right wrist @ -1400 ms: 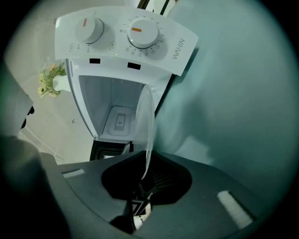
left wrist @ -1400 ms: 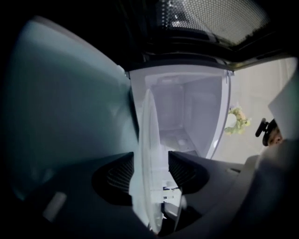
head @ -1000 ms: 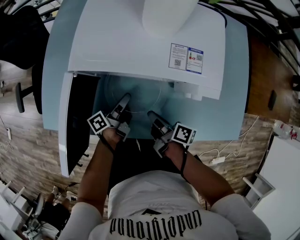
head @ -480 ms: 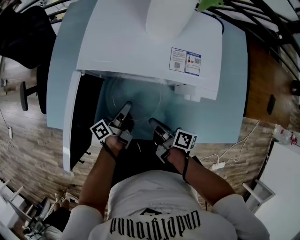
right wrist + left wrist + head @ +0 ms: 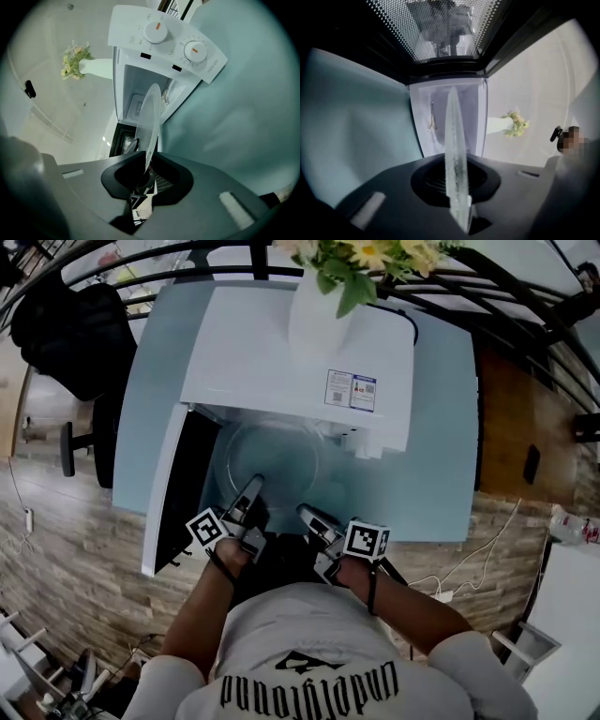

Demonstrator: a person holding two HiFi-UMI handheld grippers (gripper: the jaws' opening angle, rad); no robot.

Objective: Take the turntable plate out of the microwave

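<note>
A white box microwave [image 5: 300,343] sits on a pale blue tabletop [image 5: 441,427], with a white vase of flowers [image 5: 319,320] on top and its dark-windowed door [image 5: 173,493] open at the left. Before the opening is a clear round glass turntable plate [image 5: 272,460], with the left gripper [image 5: 253,486] on its near-left rim and the right gripper [image 5: 305,514] on its near-right

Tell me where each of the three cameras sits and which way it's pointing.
Head view: on the person's head, looking steeply down at the microwave; shows the arms, left tongs and right tongs.
Left gripper view: on the left tongs, looking into the open microwave; shows them shut on the plate.
Right gripper view: on the right tongs, facing the microwave's dials; shows them gripping the plate's rim.
Shared: all three show the plate and the flowers.
</note>
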